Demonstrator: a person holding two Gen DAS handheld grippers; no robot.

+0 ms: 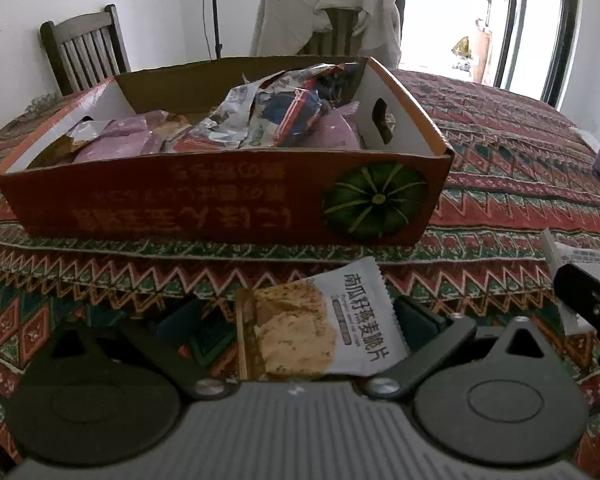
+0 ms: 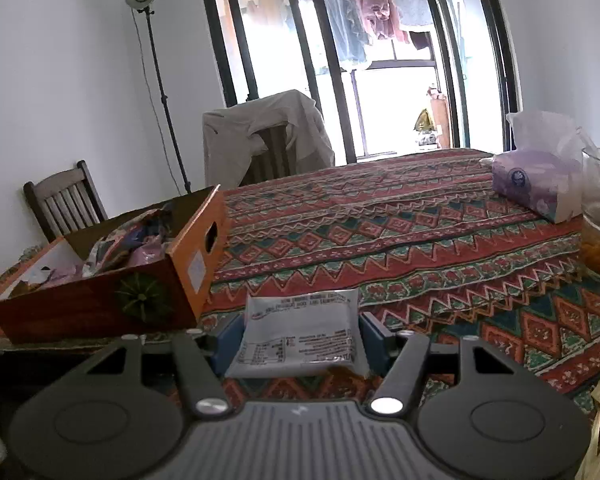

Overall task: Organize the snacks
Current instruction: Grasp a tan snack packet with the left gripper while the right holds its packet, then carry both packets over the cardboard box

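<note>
Orange cardboard box (image 1: 172,208) heaped with crumpled snack packets (image 1: 276,120).

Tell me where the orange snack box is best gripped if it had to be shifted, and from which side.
Best guess: the oval hand-hole in the short end wall of the orange snack box, approached from that end over bare tablecloth. The long walls look too far apart for two fingers, and packets piled inside block a reach from above. Both grippers seem occupied with packets.

One cardboard snack box (image 1: 228,196), two loose snack packets (image 1: 332,320) (image 2: 304,332), two wooden chairs (image 1: 84,52) (image 1: 332,36), one tissue pack (image 2: 536,184), one lamp stand (image 2: 160,80).
</note>
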